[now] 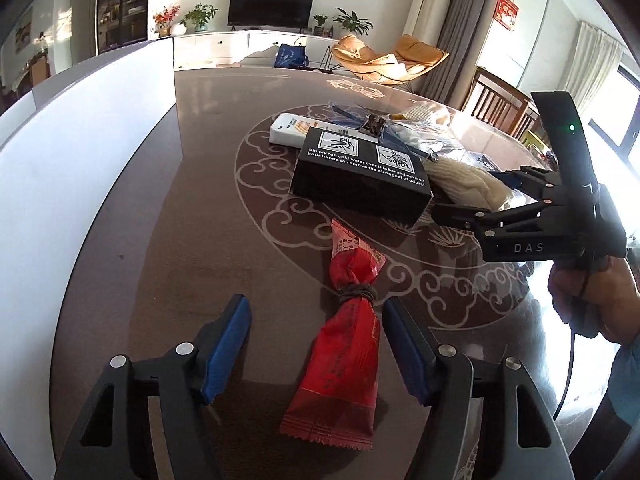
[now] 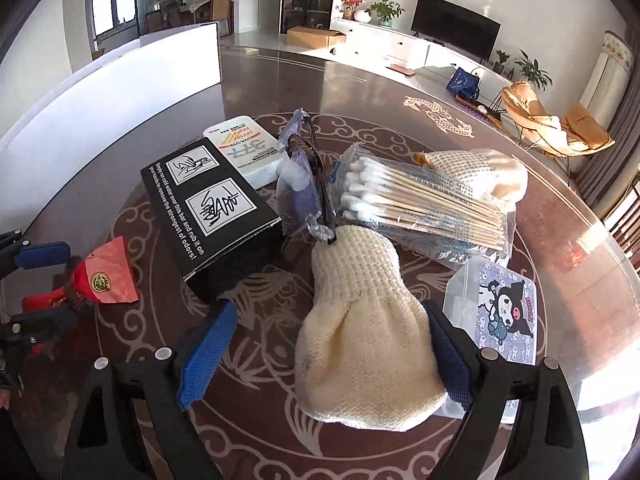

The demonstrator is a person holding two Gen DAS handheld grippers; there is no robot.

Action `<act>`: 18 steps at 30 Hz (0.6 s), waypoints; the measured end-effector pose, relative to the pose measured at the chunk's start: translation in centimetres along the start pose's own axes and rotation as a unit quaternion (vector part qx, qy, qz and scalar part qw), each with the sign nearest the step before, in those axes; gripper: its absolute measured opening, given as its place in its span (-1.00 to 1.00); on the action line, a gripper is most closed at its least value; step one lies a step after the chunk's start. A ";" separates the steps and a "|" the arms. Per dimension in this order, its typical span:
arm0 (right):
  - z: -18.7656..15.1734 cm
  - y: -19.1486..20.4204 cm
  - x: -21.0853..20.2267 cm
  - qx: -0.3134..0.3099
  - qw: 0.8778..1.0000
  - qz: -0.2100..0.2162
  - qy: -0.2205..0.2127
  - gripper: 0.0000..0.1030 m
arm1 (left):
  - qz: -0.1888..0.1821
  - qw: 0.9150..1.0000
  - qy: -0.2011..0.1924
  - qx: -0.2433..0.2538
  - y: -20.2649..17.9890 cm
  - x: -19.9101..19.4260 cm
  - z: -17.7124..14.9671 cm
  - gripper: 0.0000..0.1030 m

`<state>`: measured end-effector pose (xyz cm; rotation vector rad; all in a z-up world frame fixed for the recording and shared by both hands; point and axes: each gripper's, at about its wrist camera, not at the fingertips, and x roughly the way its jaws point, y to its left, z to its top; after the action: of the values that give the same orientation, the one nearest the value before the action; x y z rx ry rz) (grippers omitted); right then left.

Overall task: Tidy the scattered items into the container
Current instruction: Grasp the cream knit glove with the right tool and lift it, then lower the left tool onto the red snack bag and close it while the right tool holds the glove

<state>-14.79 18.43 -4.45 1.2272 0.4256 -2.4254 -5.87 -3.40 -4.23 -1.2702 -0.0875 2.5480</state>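
The red packet [image 1: 344,344] looks light and crinkly; grip it at its tied waist. The left tool [image 1: 316,344] straddles it wide open, and the right tool [image 2: 332,356] gapes around the soft glove [image 2: 360,344], holding nothing.

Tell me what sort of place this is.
Most likely a home living and dining room. A dark television stands on a low white cabinet with potted plants, orange lounge chairs sit nearby, and the clutter lies on a glossy patterned dining table.
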 end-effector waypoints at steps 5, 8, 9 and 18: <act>-5.0 0.1 -3.2 0.028 0.999 0.030 -0.008 -0.01 | 0.005 1.000 0.006 0.025 -1.0 0.2 -0.2 0.30; -8.7 0.3 -5.7 0.047 0.997 0.052 -0.014 -0.01 | 0.014 0.999 0.009 0.042 -1.7 0.3 -0.6 0.30; -9.6 0.6 -6.4 0.048 0.998 0.046 -0.017 0.01 | 0.021 0.999 0.010 0.048 -2.0 0.4 -0.6 0.30; -11.2 0.0 -7.0 0.080 0.997 -0.005 -0.011 0.71 | 0.041 0.993 0.046 0.100 -3.8 2.3 -0.4 1.00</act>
<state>-3.19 24.70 -5.12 1.2625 0.2362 -2.5204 -5.93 0.88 -5.57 -1.3348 0.2381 2.4849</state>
